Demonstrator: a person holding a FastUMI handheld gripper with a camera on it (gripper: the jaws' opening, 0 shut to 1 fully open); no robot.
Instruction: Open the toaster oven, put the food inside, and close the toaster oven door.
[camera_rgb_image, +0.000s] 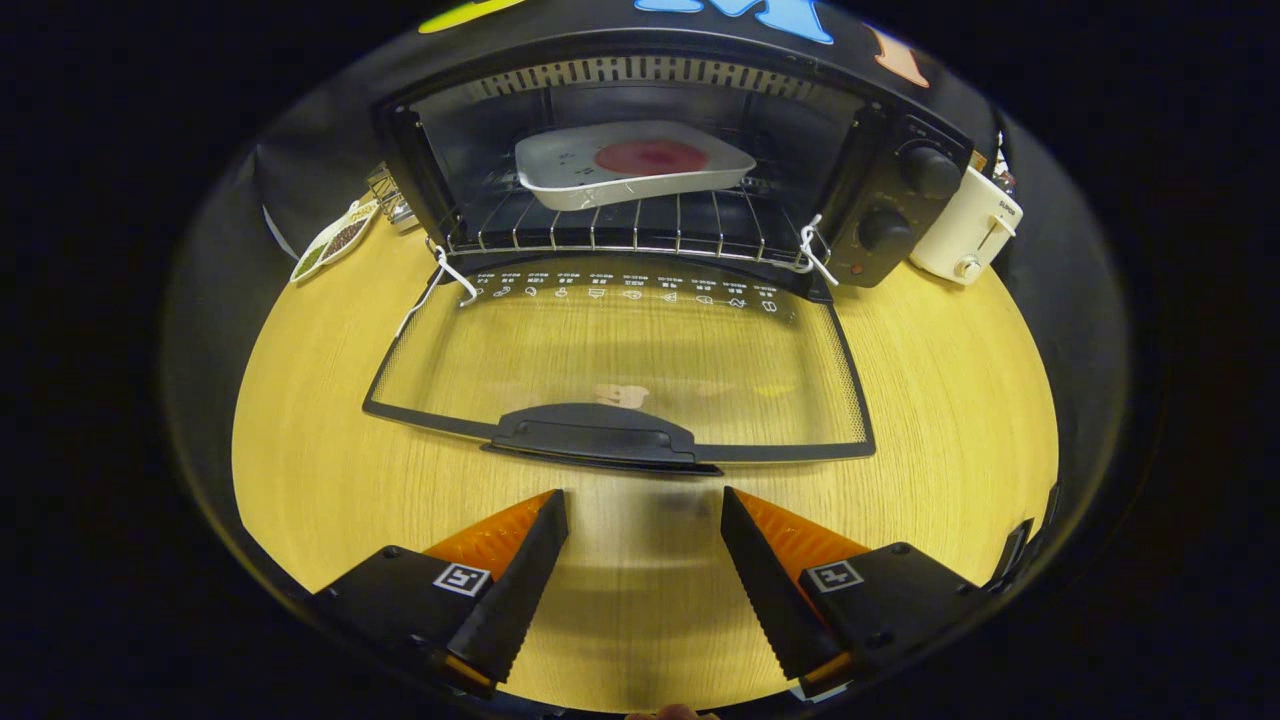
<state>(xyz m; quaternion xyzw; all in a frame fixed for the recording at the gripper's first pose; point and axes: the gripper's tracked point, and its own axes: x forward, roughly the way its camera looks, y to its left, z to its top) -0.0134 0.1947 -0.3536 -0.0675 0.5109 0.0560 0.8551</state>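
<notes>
Spread and empty, the gripper (644, 500) hung just short of the handle (594, 436) on the lowered door (620, 350), apparently lined up to lift it shut. Beyond, the food dish (632, 162) sat on the toaster oven (660, 160) rack.

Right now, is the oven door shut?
No, the door lies flat open, the plate sits on the rack inside, and the open gripper holds nothing.

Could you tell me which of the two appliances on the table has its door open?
The black toaster oven, door folded down; the white toaster beside it has none.
</notes>
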